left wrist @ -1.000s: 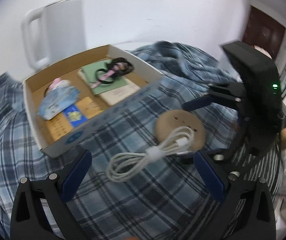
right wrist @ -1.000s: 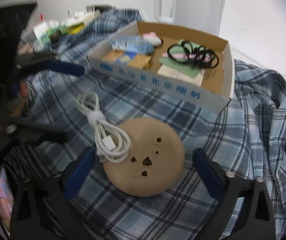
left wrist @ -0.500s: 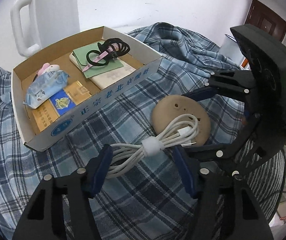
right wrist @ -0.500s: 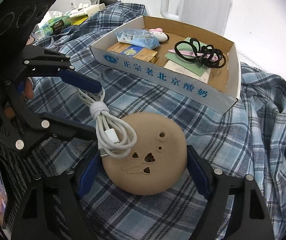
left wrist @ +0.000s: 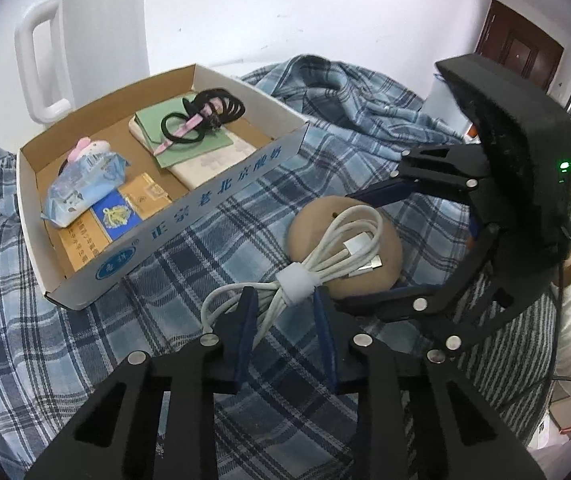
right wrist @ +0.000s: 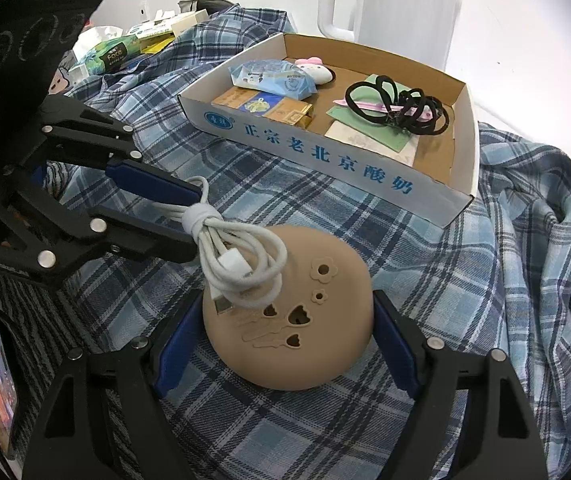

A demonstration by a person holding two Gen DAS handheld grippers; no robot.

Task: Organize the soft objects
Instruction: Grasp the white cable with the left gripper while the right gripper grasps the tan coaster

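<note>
A coiled white cable (left wrist: 325, 258) with a white strap lies partly on a tan round pad (left wrist: 381, 240) on the plaid cloth. My left gripper (left wrist: 285, 312) is shut on the cable near its strap; it also shows in the right wrist view (right wrist: 189, 216). My right gripper (right wrist: 287, 340) has a finger against each side of the tan pad (right wrist: 305, 344) and grips it; it also shows in the left wrist view (left wrist: 365, 248). The cable's loop (right wrist: 241, 272) rests on the pad's top.
A shallow cardboard box (left wrist: 221, 196) behind holds a tissue pack (left wrist: 85, 180), flat packets, a green cloth and black hair ties (left wrist: 205, 116). A white kettle (left wrist: 85, 44) stands behind it. Boxes and a tissue pack (right wrist: 113, 54) lie far left in the right wrist view.
My left gripper's jaws have closed onto the cable near its strap. My right gripper's jaws have closed in against the sides of the tan pad.
</note>
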